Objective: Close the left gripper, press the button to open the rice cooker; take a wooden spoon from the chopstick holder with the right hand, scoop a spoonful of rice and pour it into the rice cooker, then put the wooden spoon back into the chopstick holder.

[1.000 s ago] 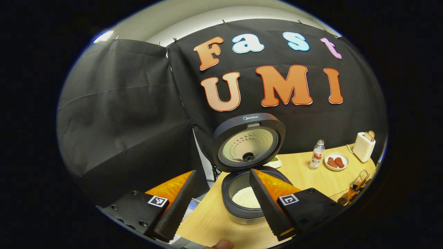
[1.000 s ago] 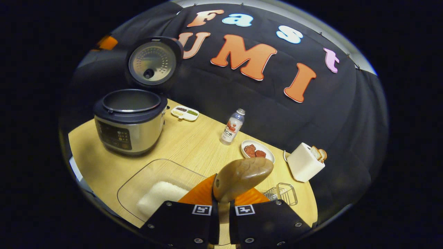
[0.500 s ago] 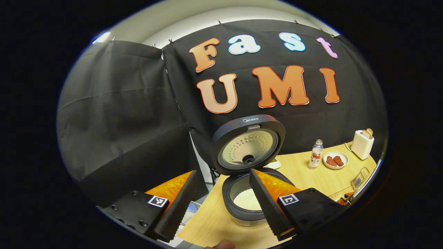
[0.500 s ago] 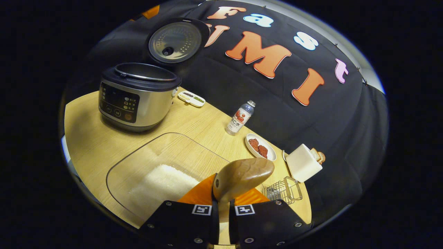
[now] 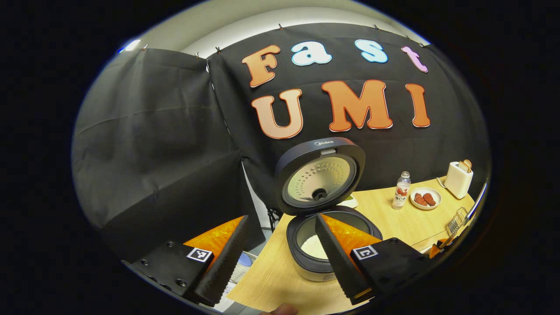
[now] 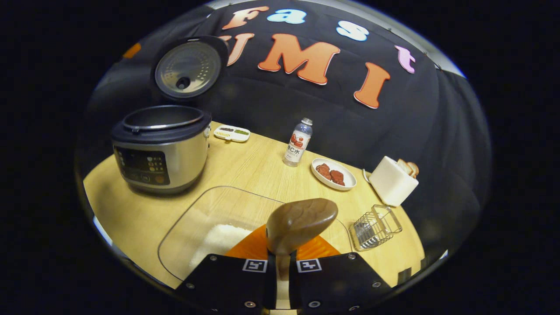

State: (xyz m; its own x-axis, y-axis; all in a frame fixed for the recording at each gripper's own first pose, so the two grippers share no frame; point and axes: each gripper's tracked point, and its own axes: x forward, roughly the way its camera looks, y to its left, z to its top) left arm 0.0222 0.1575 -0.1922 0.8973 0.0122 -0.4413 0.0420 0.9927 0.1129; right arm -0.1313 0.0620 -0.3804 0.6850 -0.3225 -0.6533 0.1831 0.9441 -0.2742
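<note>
Right gripper (image 6: 280,256) is clamping the wooden spoon (image 6: 301,224) by its handle, both fingers pressing on the thin stem just below the bowl, which is sticking up and tilting right above the clear rice container (image 6: 205,227). Spoon is reading as light, rigid and smooth-finished; the narrow stem is probably the only sound hold, though a polished handle may twist between the pads if tipped quickly. Bowl is showing its back, so whether it is carrying rice cannot be told. Left gripper (image 5: 278,253) is hanging with its jaws spread wide and nothing between them, framing the rice cooker (image 5: 326,256), whose lid (image 5: 320,177) is standing upright and whose pot is showing white rice at the bottom. Chopstick holder (image 6: 375,226), a wire basket, is sitting near the toaster (image 6: 391,181) on the table (image 6: 245,168), close to the spoon's right. Writing: a brand mark is sitting on the lid's rim and a label on the bottle (image 6: 298,142); I am not transcribing either. The cooker's front panel print is too small to make out.
</note>
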